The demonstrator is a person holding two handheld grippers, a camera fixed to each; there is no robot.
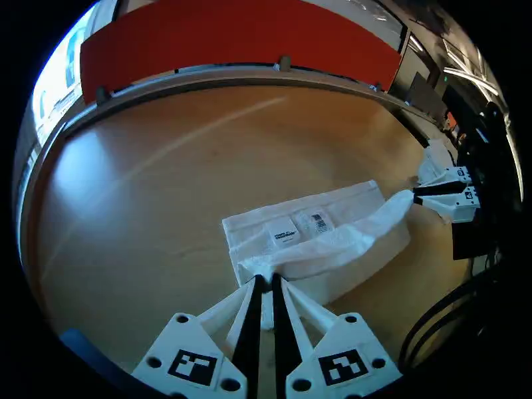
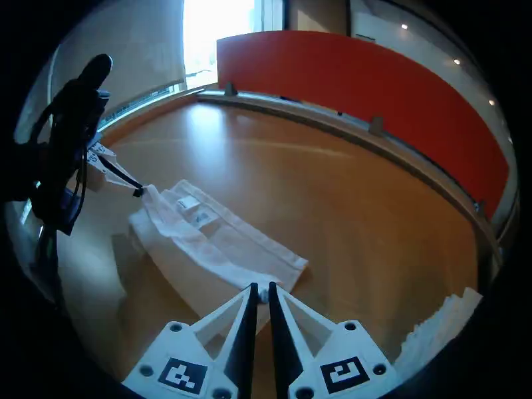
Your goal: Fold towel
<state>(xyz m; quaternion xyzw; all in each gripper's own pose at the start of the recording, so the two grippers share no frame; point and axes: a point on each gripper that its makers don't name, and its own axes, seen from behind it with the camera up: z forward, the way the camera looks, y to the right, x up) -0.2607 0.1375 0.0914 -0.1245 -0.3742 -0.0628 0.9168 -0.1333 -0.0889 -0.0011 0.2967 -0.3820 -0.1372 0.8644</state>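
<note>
A white towel (image 1: 319, 229) lies partly folded on the wooden table (image 1: 166, 173), two small labels showing on its upper face. My left gripper (image 1: 267, 282) is shut on the towel's near corner and holds that edge lifted. In the left gripper view the right gripper (image 1: 417, 194) pinches the opposite corner at the right. In the right gripper view the towel (image 2: 219, 239) stretches away from my right gripper (image 2: 262, 290), which is shut on its near corner. The left gripper (image 2: 138, 191) grips the far corner there.
A red panel (image 1: 233, 40) stands behind the table's curved rim (image 1: 199, 80). A stack of white cloth (image 2: 442, 326) sits at the right in the right gripper view. A bright window (image 2: 216, 33) lies beyond the table. Dark equipment and cables (image 1: 465, 292) crowd the right side.
</note>
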